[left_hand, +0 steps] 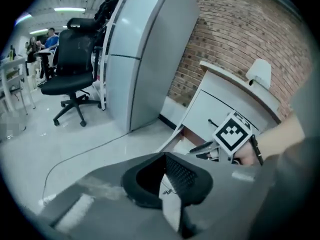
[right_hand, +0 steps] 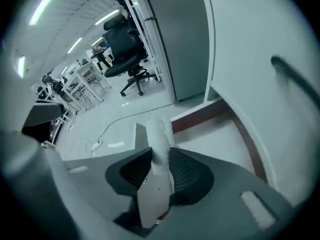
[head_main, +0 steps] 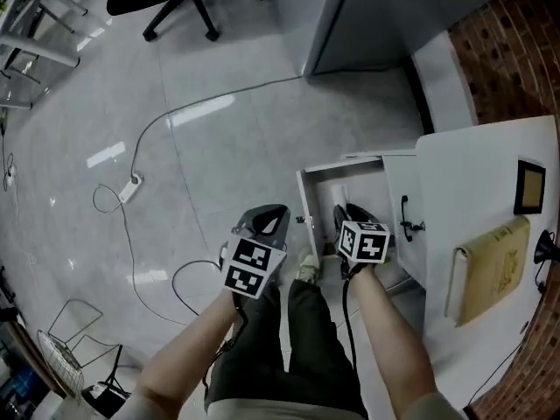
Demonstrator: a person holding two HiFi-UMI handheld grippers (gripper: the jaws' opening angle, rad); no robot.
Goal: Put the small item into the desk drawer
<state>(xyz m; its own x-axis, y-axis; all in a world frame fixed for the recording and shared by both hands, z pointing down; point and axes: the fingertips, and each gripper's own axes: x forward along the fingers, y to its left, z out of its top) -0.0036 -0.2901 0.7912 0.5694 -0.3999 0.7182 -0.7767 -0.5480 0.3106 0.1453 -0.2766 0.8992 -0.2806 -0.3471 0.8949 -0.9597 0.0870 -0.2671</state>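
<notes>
Seen from the head view, a person looked steeply down at a white bench point(head_main: 477, 178) on the right, with its top drawer point(head_main: 307, 201) pulled open toward them.

The right gripper point(head_main: 343, 213) reached into the mouth of the open drawer. In the right gripper view, its jaws pinched the small item point(right_hand: 161, 134), which stood up between the two dark pads above the pale floor of the drawer point(right_hand: 220, 141).

The left gripper point(head_main: 267, 223) hung just beside the drawer, over the grey floor. Its jaws were pressed together with nothing between them.

The task looked more than half done. The drawer was open and the item was already carried over it. The item had not been let go, and it was held above the drawer floor, not resting on it. What seemed left was to lower it, spread the jaws and pull the gripper out.

The item was a small, pale, whitish stick with a rounded top and a slightly rough surface. Its lower part was hidden by the pads.
</notes>
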